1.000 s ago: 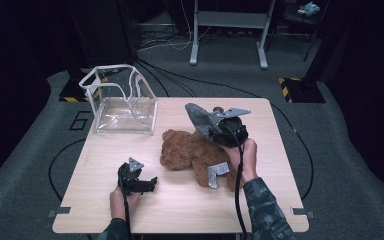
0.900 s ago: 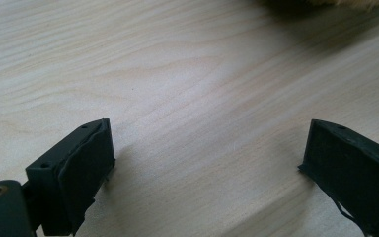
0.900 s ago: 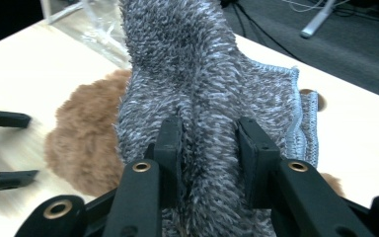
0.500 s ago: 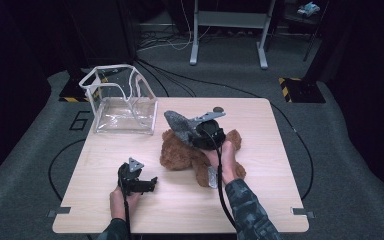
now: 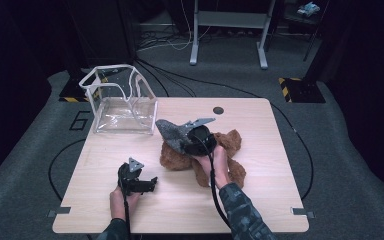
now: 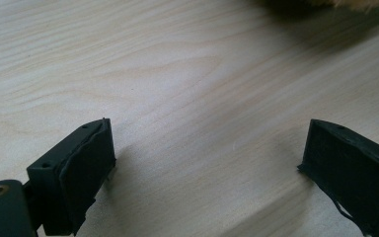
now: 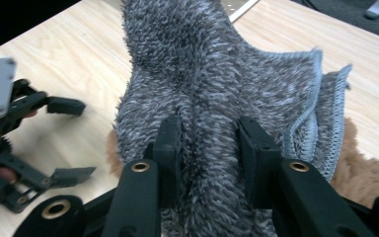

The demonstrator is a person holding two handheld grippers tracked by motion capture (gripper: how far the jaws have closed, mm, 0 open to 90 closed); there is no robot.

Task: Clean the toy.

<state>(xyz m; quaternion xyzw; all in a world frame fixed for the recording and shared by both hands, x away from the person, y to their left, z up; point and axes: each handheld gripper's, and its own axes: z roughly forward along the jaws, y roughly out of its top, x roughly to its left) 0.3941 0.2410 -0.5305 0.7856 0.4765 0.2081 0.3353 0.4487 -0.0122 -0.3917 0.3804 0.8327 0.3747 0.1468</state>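
The pale wood-grain surface (image 5: 260,125) carries everything, w/ the brown plush teddy bear (image 5: 230,145) lying near its middle as the landmark. Beyond the bear and to its left, toward the far-left corner, stands a clear soft-plastic box bag with white piping (image 5: 122,102), mouth up and apart from the bear, prob. so a thing can be dropped in from above. Right over the bear's left half hangs the grey fluffy cloth (image 7: 212,84), bunched and draped w/ its stitched edge falling on the bear's fur; it hangs so b/c the right tongs (image 7: 207,148) pinch a thick fold of it between both black pads, so they're clamped on the cloth, not empty. The right hand (image 5: 215,162) reaches over the bear's near side, which keeps the cloth up off the wood. Near side of the bear, to its left and apart from it, the left tongs (image 6: 207,163) sit low over bare wood w/ jaws wide apart and nothing between them, looks like waiting to help, maybe take a corner of the cloth.
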